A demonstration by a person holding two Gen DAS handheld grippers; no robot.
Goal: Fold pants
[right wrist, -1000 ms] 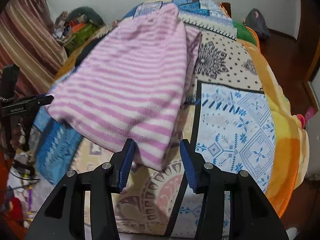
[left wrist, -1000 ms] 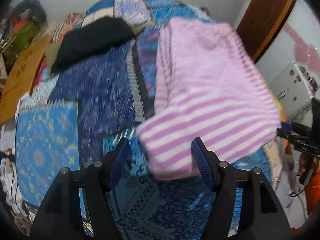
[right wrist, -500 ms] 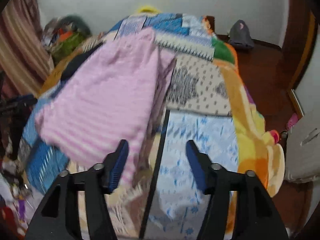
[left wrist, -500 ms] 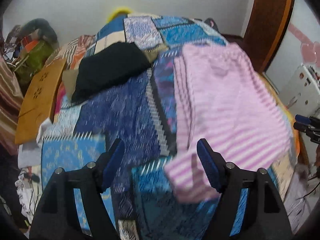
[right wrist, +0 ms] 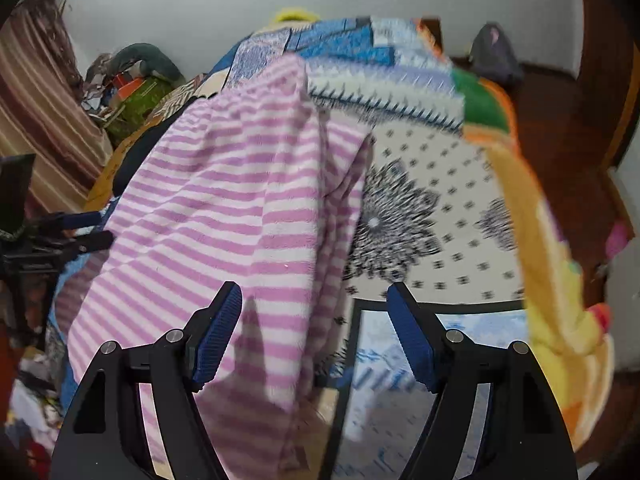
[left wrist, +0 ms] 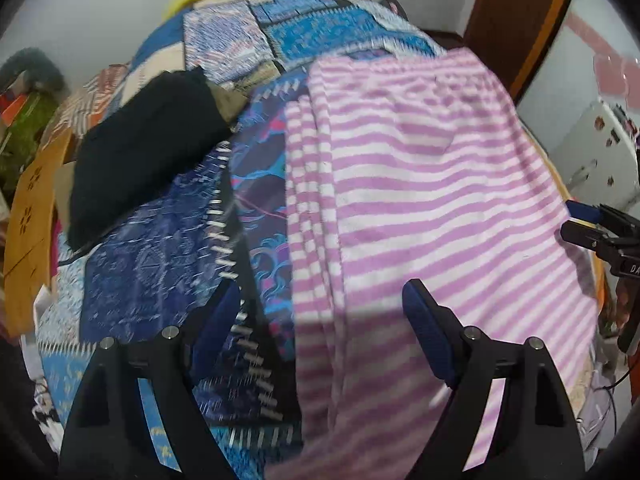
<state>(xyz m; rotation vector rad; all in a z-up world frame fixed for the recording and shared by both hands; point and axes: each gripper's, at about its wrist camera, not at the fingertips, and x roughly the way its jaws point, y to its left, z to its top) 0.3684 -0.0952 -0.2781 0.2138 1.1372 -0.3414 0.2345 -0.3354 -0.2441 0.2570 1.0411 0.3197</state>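
Both grippers are spread wide and hold nothing. My left gripper (left wrist: 324, 332) shows its near edge of the pants (left wrist: 420, 208) low in the frame, between its fingers and below them. My right gripper (right wrist: 316, 336) shows the opposite near corner of the same garment (right wrist: 240, 216), with the cloth edge running down the middle of its frame.

1. Location. The pants lie on the patchwork bedspread (left wrist: 160, 264), filling the centre and right of the left view and the centre-left of the right view. They are already doubled lengthwise: several stacked layer edges show along their left side in the left view. The elastic waistband sits at the far end, upper middle of both frames.

2. Handling. The pink-and-white striped fabric looks like thick fleece. I judge it soft, light and limp, with no stiffness to carry a fold on its own. The fuzzy pile should grip the pads well, so slipping is unlikely. Stacked layers may shear apart if only the top one is pinched.

3. Where to grasp. Take the near end at its two corners, one gripper each, and close on all layers together. Lift evenly to keep the edges aligned.

4. Clearance. A black garment (left wrist: 144, 152) lies apart, upper left of the left view.
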